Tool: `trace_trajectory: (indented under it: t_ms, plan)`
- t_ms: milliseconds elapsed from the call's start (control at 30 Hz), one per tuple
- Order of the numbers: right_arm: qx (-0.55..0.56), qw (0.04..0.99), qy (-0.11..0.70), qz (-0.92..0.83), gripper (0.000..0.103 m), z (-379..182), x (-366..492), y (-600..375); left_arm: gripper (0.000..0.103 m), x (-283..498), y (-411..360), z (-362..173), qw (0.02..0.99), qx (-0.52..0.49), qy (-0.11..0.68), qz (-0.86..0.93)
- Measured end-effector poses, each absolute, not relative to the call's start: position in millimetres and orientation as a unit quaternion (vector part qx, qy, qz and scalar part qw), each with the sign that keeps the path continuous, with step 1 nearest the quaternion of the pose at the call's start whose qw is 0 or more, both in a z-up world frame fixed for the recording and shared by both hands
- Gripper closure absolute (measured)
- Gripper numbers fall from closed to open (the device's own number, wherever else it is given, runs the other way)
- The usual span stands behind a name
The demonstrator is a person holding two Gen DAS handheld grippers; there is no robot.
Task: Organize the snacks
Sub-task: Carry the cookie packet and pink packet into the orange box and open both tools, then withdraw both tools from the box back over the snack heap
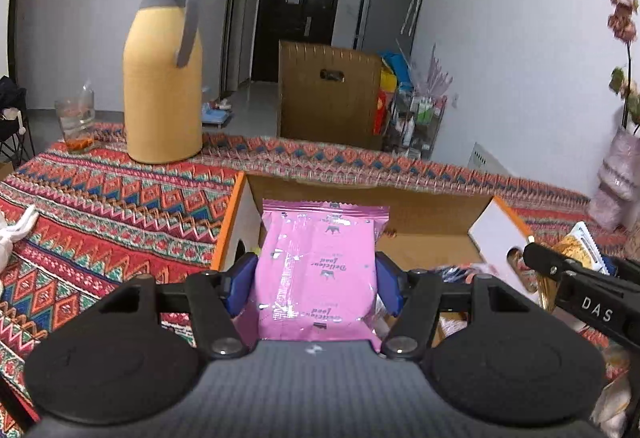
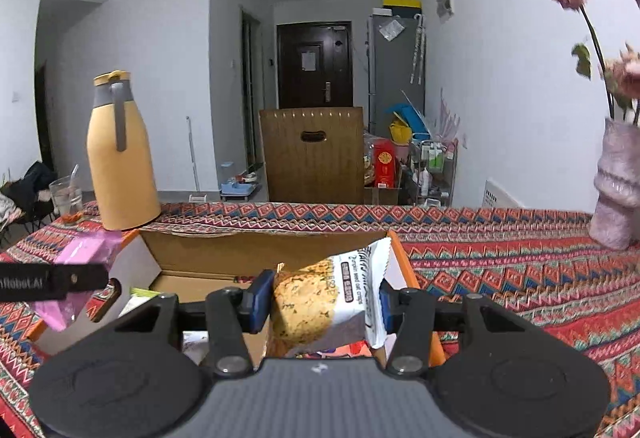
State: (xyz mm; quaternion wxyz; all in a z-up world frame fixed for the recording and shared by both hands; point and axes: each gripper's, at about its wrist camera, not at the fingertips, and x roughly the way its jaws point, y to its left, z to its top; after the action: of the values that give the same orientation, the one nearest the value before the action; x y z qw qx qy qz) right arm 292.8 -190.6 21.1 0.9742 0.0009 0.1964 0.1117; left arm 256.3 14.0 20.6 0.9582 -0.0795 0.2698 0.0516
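Clamped between the left tool (image 1: 316, 278) pads, a pink packet (image 1: 318, 266); right tool (image 2: 324, 302) grips a cracker packet (image 2: 320, 302).

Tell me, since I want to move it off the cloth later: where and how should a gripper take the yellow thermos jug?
Probably around the narrower grey neck of the yellow thermos jug, coming level from the side away from its grey handle. It stands upright, and the wide body looks too broad for the jaws.

White walls (image 2: 160, 37), a dark door (image 2: 314, 65) and a grey fridge (image 2: 394, 77) behind.
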Motion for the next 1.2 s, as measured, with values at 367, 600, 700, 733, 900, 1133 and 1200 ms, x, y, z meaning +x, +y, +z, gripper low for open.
trace_trajectory:
  t_ms: [367,600,700,733,900,1133,1200]
  plan:
    - [0.012,0.969,0.218,0.116,0.051,6,303,-193,0.033,255,10,13,0.958,-0.073,0.272,0.045]
    - [0.032,0.973,0.206,0.1,0.0,11,295,-203,0.0,240,12,22,0.966,-0.087,0.241,0.046]
    - [0.038,0.974,0.205,0.093,0.0,12,293,-207,0.0,237,12,25,0.966,-0.087,0.238,0.046]
    - [0.04,0.974,0.204,0.092,0.0,12,292,-208,0.0,236,11,25,0.967,-0.085,0.237,0.046]
    - [0.041,0.975,0.201,0.089,0.0,14,291,-209,0.0,237,10,25,0.966,-0.084,0.238,0.047]
    - [0.036,0.978,0.187,0.085,0.0,26,282,-210,0.0,227,10,38,0.967,-0.086,0.235,0.051]
    - [0.032,0.979,0.183,0.082,0.0,32,277,-210,0.0,220,8,45,0.968,-0.082,0.231,0.054]
